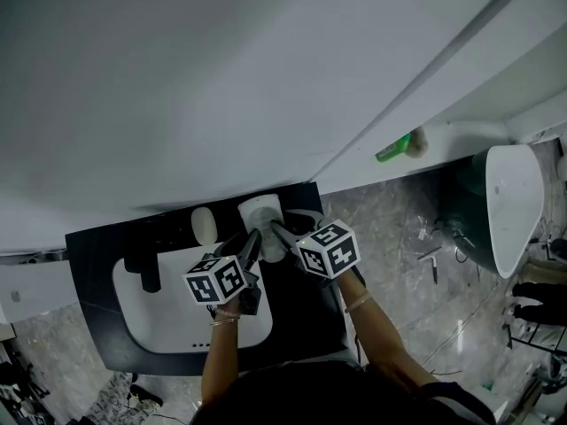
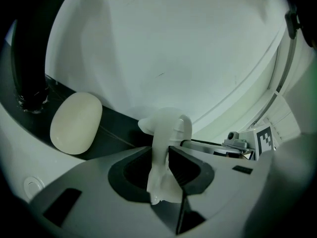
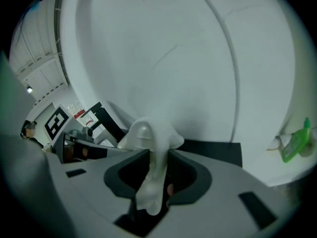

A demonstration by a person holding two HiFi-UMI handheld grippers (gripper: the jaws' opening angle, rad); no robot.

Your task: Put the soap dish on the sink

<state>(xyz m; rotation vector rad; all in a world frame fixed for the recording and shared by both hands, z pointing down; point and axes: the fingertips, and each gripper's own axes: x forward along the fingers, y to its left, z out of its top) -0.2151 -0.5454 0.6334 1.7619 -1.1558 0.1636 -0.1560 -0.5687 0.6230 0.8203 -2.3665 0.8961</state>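
Observation:
The white soap dish (image 1: 260, 214) hangs over the back of the dark counter (image 1: 93, 255), close to the wall and right of the sink basin (image 1: 142, 312). Both grippers hold it by opposite edges. My left gripper (image 1: 251, 243) is shut on its left rim, and in the left gripper view the soap dish (image 2: 166, 133) stands edge-on between the jaws of that left gripper (image 2: 166, 155). My right gripper (image 1: 280, 235) is shut on the right rim; in its own view the soap dish (image 3: 148, 138) fills the jaws of the right gripper (image 3: 157, 155). A cream soap bar (image 1: 204, 225) lies just left of the dish.
A black faucet (image 1: 146, 268) stands at the basin's back left, and the soap bar (image 2: 76, 123) lies beside the faucet (image 2: 27, 68). A green bottle (image 1: 392, 148) lies on the ledge at right. A white fixture (image 1: 514, 202) and cables lie on the marble floor (image 1: 399, 237).

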